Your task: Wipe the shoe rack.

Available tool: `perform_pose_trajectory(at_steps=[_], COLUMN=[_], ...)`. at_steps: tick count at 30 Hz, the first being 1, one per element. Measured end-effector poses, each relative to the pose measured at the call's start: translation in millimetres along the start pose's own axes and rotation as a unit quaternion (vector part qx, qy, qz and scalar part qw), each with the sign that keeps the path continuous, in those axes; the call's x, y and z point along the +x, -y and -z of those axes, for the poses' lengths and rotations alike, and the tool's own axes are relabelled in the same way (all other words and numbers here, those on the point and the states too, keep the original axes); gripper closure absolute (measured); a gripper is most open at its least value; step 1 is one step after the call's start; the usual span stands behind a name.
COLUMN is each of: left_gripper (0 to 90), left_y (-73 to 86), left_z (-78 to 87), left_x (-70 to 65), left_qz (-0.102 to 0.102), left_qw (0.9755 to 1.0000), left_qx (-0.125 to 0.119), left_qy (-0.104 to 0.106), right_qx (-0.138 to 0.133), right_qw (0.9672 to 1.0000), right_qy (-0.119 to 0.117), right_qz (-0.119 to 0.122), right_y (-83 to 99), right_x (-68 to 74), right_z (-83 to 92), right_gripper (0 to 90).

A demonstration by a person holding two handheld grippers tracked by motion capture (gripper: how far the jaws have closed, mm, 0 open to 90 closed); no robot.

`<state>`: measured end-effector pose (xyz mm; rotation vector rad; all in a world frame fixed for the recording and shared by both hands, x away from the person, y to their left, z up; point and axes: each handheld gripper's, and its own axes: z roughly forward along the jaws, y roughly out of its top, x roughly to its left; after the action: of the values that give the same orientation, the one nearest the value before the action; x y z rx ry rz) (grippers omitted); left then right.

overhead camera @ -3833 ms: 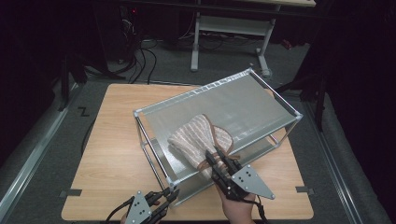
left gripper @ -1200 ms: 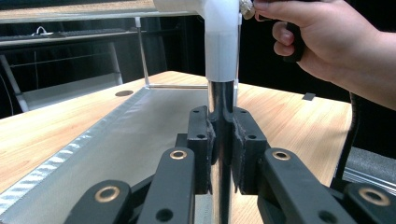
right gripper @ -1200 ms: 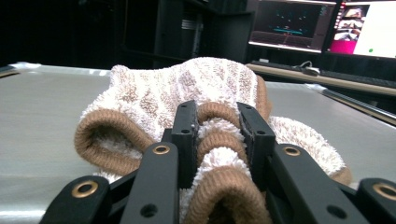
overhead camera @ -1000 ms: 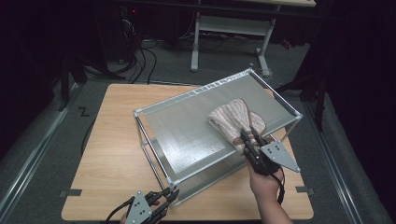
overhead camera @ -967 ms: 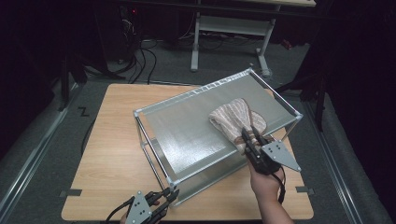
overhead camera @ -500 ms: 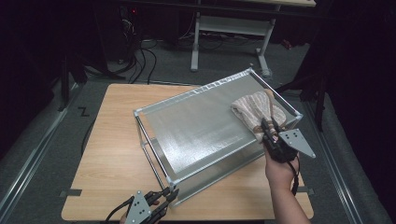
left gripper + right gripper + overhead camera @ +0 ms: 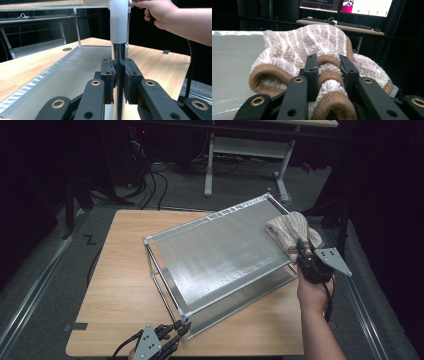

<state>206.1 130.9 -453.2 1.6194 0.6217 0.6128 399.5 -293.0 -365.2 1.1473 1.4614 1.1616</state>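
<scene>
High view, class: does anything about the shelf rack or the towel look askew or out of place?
Yes. The metal shelf rack sits turned at an angle to the wooden table's edges. The striped towel, bunched in the right gripper, overhangs the rack's far right corner. The left gripper clamps the rack's near corner post.

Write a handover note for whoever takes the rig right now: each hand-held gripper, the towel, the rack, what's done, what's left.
Left hand-held gripper: shut on the near corner post of the metal rack, steadying it.
Right hand-held gripper: shut on a bunched fold of the striped towel.
Towel lies at the top shelf's far right corner, partly over the edge.
Done: apparently a wipe across the shelf top.
Left: probably finishing the wipe or lifting the towel off; lower shelf untouched.
</scene>
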Motion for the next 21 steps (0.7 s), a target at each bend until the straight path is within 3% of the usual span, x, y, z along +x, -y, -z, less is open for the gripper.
perform_pose_trajectory(at_steps=[10, 21], left_gripper=[79.8, 79.9], left_y=[0.1, 0.2], left_z=[0.2, 0.3], left_x=[0.8, 3.0], left_qz=[-0.003, 0.001], left_qw=[1.0, 1.0], left_qx=[0.001, 0.001], left_qy=[-0.002, -0.008], right_qx=[-0.002, -0.042], right_qw=[0.9999, 0.9982], right_qy=[-0.009, -0.042], right_qz=[-0.008, -0.01], right_y=[-3.9, -19.7], right_x=[0.2, 14.5], right_z=[3.8, 25.4], right_gripper=[75.3, 76.4])
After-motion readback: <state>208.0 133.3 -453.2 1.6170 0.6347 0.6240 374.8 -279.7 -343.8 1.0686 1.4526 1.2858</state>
